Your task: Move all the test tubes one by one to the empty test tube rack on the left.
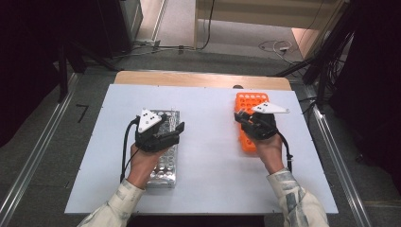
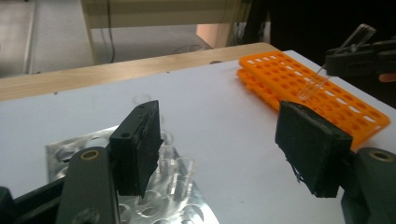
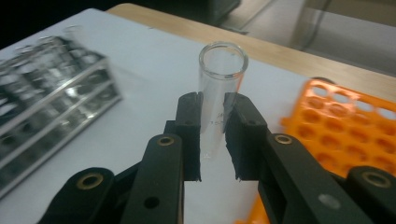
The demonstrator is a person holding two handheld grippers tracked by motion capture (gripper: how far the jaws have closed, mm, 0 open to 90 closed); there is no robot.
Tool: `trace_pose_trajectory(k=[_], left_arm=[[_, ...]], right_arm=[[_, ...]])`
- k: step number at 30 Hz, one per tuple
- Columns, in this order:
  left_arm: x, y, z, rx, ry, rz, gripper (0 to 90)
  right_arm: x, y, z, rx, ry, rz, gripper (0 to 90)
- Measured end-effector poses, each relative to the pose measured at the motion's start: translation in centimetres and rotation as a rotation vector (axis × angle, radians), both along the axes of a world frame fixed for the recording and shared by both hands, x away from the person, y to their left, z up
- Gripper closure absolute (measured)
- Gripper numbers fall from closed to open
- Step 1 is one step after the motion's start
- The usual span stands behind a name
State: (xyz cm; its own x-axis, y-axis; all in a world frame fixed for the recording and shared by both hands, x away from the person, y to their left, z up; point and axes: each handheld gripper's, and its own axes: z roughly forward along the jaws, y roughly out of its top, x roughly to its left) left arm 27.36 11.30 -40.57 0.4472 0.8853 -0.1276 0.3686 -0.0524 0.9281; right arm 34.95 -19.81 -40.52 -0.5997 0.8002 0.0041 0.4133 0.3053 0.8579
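Note:
A clear glass test tube (image 3: 222, 65) stands upright between my right gripper's (image 3: 213, 121) pads, which are shut on its lower part. In the high view that gripper (image 1: 239, 116) hovers over the near half of the orange tube rack (image 1: 250, 100). From the left gripper view the tube (image 2: 313, 86) hangs tilted above the orange rack (image 2: 327, 100). My left gripper (image 2: 224, 135) is open with nothing between its pads. It sits over the metal rack (image 1: 163, 170), which holds several clear tubes (image 2: 180, 175).
Both racks lie on a white board (image 1: 208, 165) on a wooden table (image 1: 198, 78). Bare board separates the metal rack (image 3: 51, 102) from the orange rack (image 3: 345, 130). Cables (image 1: 274, 46) and dark stands sit on the floor beyond the table.

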Motion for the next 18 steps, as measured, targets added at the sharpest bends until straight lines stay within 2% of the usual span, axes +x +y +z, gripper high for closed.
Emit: trace_pose_trajectory(k=[2,7,12,14,18], left_arm=[[-0.2,-0.5,0.1,-0.001,-0.002,-0.026,31.5],[-0.7,-1.5,0.3,0.007,-0.002,-0.085,32.7],[-1.1,-2.5,0.1,0.001,0.000,-0.152,35.2],[-1.2,-3.1,0.0,0.013,0.004,-0.181,36.6],[-1.3,-3.7,-0.3,0.024,0.007,-0.211,42.9]], right_arm=[[-1.0,1.1,0.0,0.005,0.010,0.060,73.5],[-2.8,3.8,-0.4,-0.021,0.024,0.174,73.5],[-4.0,6.0,-1.2,-0.043,0.044,0.249,73.5],[-4.2,6.7,-1.6,-0.054,0.050,0.273,73.5],[-4.5,7.8,-2.3,-0.070,0.065,0.297,73.5]])
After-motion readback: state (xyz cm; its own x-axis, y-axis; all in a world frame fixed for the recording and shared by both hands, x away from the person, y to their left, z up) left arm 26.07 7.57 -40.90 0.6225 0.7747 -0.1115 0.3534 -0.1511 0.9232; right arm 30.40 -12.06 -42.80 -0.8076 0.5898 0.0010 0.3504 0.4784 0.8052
